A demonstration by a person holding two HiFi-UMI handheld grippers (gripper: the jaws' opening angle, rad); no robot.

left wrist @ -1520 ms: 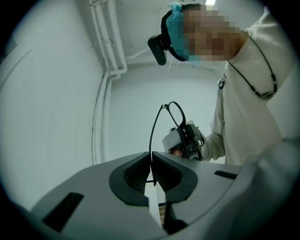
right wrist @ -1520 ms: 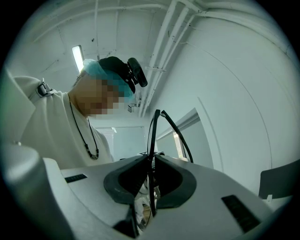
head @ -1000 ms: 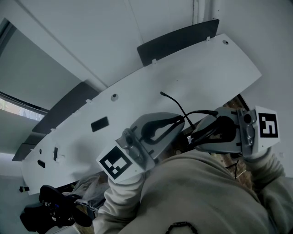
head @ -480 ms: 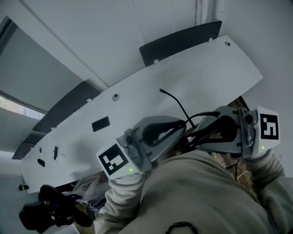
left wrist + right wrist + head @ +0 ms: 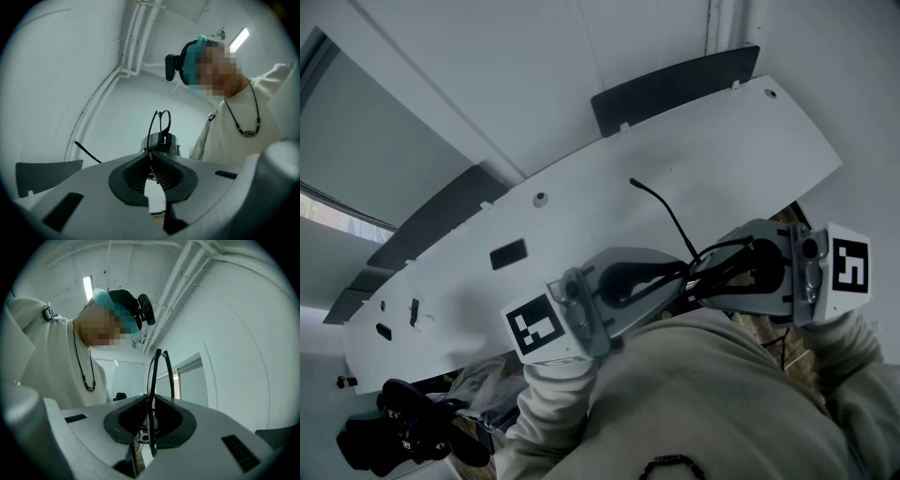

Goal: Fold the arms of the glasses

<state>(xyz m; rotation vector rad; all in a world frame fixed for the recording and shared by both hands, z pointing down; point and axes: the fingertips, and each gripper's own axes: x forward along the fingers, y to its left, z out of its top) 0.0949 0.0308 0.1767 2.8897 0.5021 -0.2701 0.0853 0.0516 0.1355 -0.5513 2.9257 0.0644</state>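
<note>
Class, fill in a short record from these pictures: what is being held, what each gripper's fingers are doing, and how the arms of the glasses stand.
object: glasses, thin black frame
left gripper: fingers shut on a thin part of the glasses
right gripper: fingers shut on the frame, seen edge-on
position: glasses held up between the two grippers, which face each other
one arm: sticks out away from the grippers, apparently not folded
other arm: cannot tell
</note>
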